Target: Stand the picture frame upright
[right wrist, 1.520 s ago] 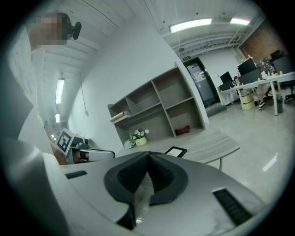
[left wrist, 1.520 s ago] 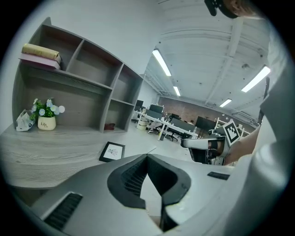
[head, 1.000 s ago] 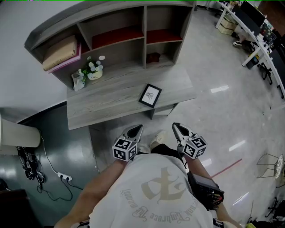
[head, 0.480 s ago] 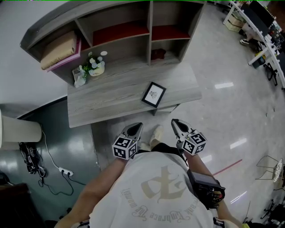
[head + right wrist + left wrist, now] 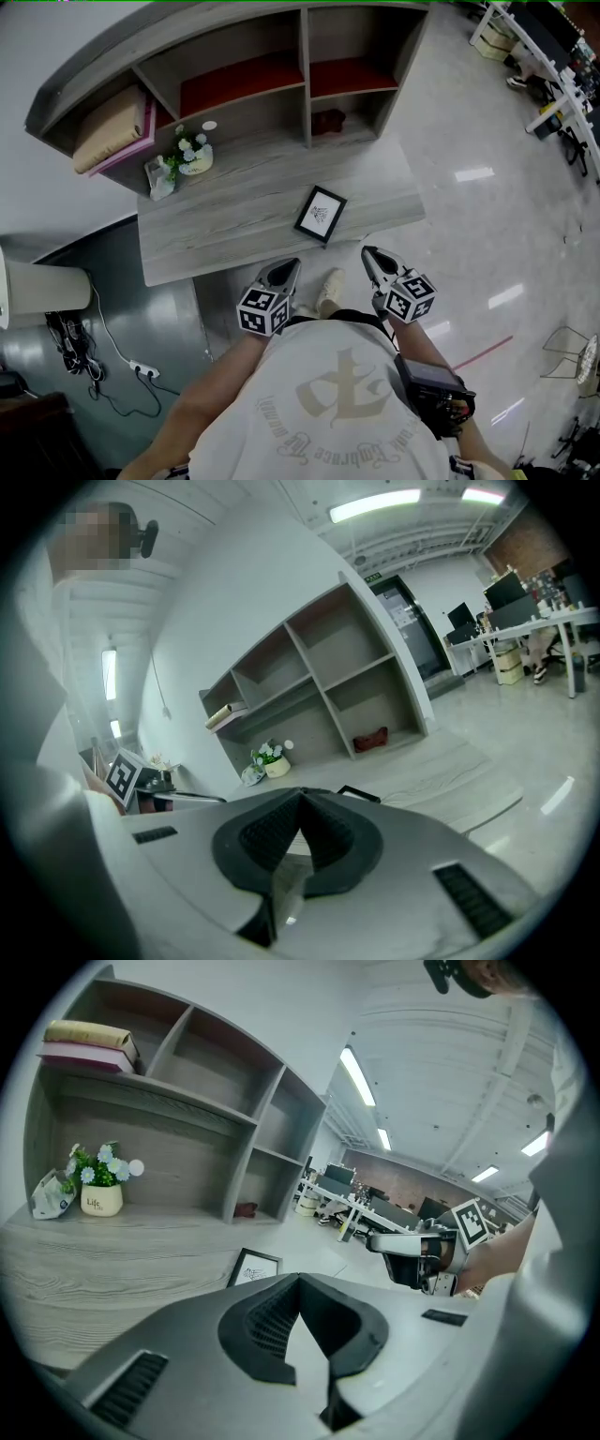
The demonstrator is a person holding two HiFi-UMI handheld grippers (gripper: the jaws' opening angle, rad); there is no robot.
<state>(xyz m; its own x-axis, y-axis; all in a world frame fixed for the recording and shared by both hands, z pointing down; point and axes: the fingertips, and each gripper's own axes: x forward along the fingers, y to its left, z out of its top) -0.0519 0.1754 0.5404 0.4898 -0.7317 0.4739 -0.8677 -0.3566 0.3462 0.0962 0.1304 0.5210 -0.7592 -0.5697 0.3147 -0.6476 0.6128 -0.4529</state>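
Picture frame (image 5: 320,214) lies flat on the counter (image 5: 225,211), face up, not standing. It sits right of the counter's middle, close to the front edge, nothing touching it. In the head view its long axis runs from the front edge back toward the shelf unit (image 5: 305,66), with the far end skewed a bit right. So it sits slightly crooked to the counter edge.

Look: thin black border, white sheet inside, small dark sketch near the centre. Detail too small to read. The left gripper view shows the same frame (image 5: 255,1267) flat, just past the tool's tips. The right gripper view shows only a sliver of its border (image 5: 359,793) over the tool's nose.

Left tool (image 5: 287,267): jaws together, nothing between them, over the floor short of the counter edge. Right tool (image 5: 369,254): jaws together too, empty, beside the left, clear of the frame. Both point toward the counter.

Flower pot (image 5: 195,155) sits at the back left of the counter, well apart from the frame.
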